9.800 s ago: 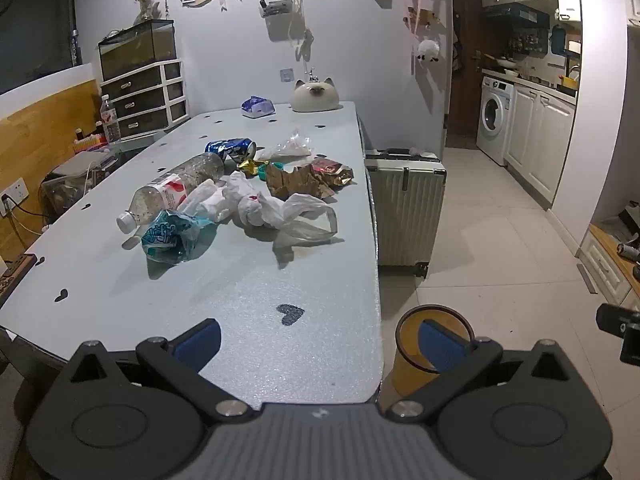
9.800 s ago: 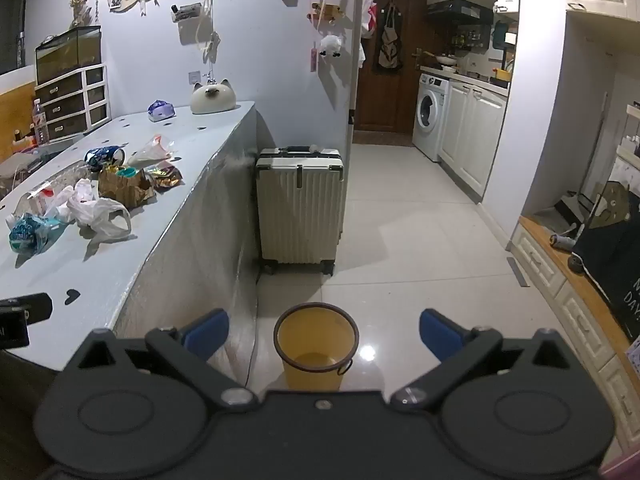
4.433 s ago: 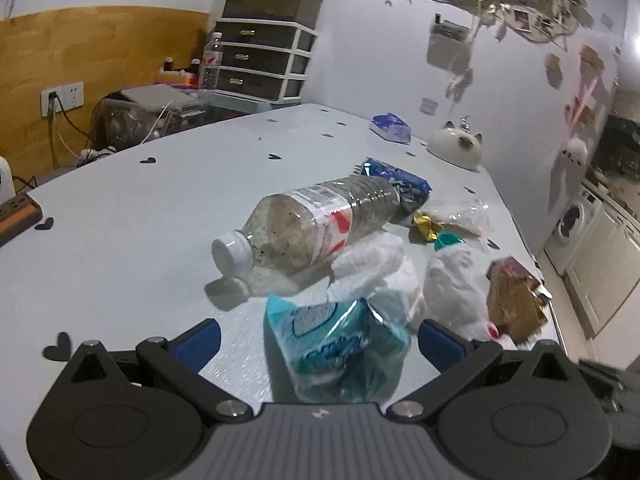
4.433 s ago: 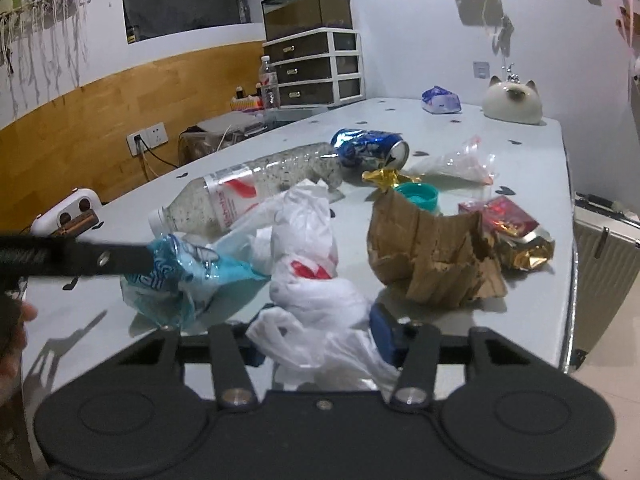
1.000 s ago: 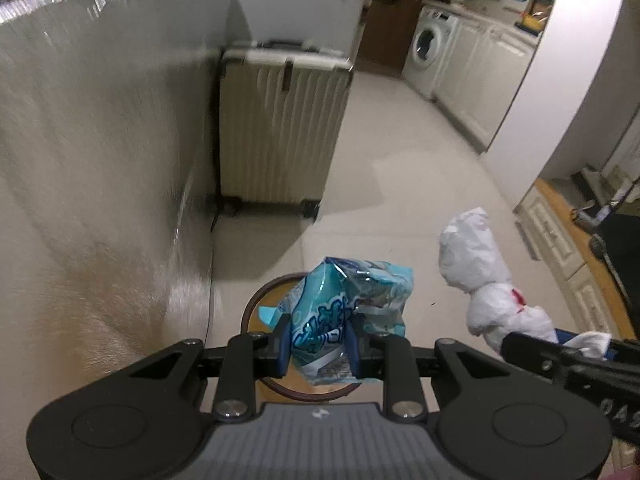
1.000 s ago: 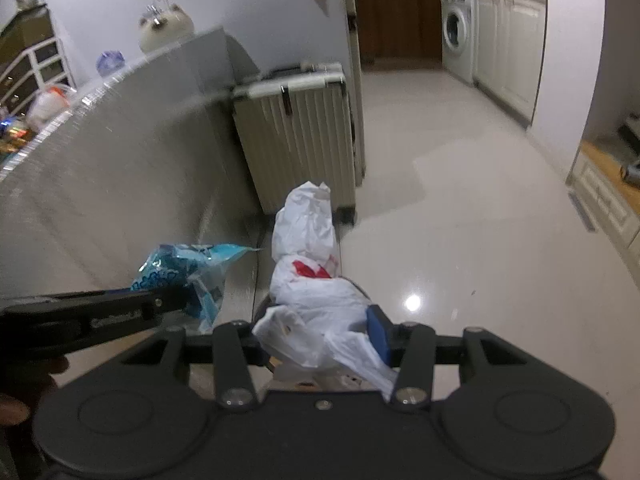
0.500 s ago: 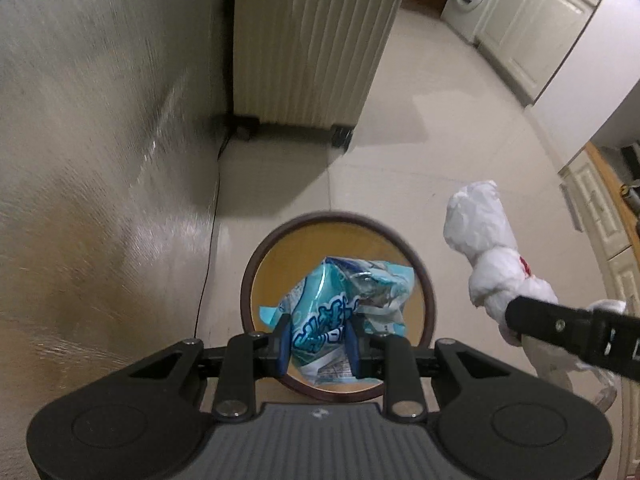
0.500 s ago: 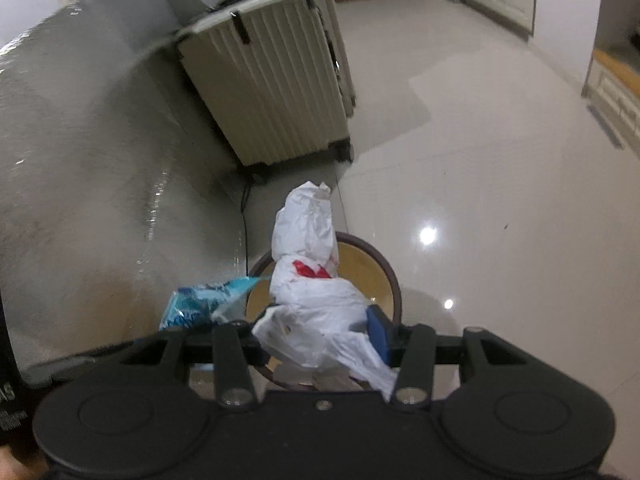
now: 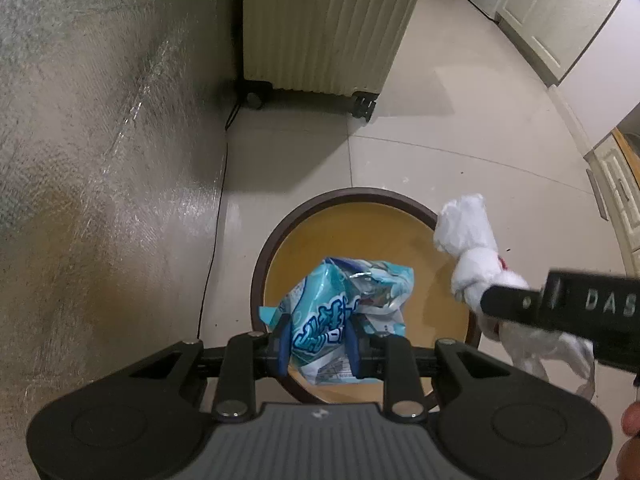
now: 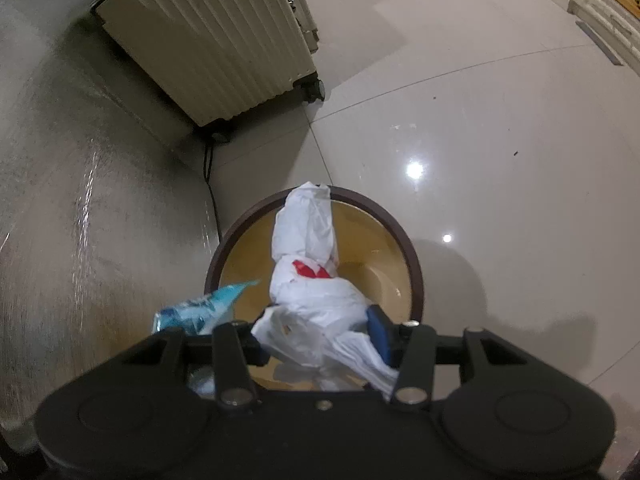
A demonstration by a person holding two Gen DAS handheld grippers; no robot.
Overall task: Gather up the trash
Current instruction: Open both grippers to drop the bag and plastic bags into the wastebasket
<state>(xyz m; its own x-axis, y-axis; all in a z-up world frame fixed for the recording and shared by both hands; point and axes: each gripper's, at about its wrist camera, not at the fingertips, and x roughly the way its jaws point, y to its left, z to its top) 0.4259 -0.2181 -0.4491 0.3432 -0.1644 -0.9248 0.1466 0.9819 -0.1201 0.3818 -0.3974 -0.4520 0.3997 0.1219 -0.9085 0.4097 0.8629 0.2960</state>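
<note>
Jaws, left gripper [image 9: 318, 342]: clamp blue wrapper [image 9: 340, 312] | right gripper [image 10: 320, 336]: clamp white bag [image 10: 312, 280] | over bin [image 9: 276, 240]

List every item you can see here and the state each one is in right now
Blue snack wrapper: crumpled, clamped in the left gripper, over the bin.
White plastic bag: bunched, clamped in the right gripper, over the bin.
Bin: upright on the floor, looks empty.
Suitcase: standing upright, closed.
</note>
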